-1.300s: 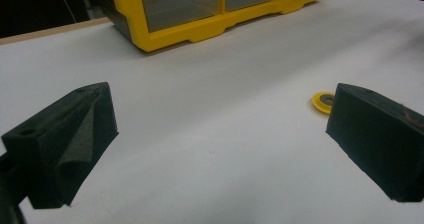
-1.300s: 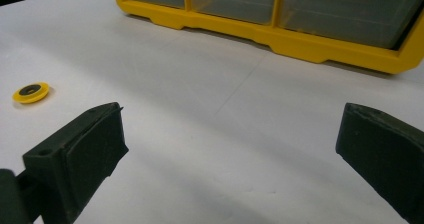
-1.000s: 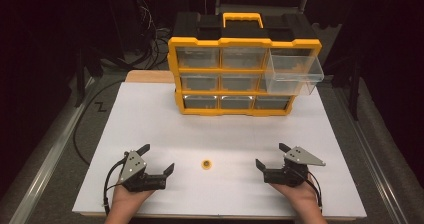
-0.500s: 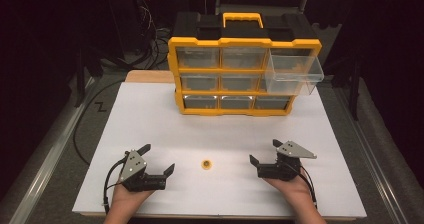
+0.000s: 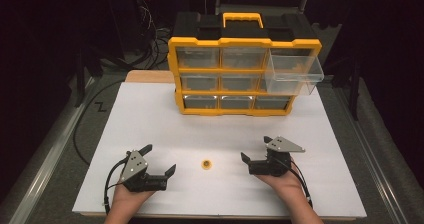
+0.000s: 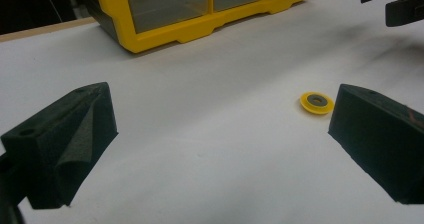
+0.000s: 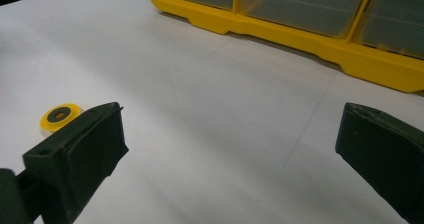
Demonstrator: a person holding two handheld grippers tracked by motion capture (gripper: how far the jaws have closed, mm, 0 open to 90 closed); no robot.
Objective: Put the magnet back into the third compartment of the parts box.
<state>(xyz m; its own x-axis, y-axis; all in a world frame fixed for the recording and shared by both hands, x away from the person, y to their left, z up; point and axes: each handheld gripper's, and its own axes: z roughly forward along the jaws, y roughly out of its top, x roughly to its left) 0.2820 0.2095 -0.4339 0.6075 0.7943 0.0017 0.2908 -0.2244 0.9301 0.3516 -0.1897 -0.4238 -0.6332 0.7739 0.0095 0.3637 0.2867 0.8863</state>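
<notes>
holding both grippers low with jaws wide and empty, we are flanking the small yellow plastic ring (image 5: 206,163) lying flat on the white desk (image 5: 150,114), roughly midway between left gripper (image 5: 159,160) and right gripper (image 5: 254,149).

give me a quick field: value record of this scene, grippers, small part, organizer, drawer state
left gripper: open, holding nothing, resting on the white table top
right gripper: open, holding nothing, on the table top
small part: yellow ring with a dark centre, lying flat between the two grippers, touched by neither
organizer: yellow and black drawer cabinet at the far side of the table
drawer state: top right clear drawer pulled out; the others look pushed in
</notes>
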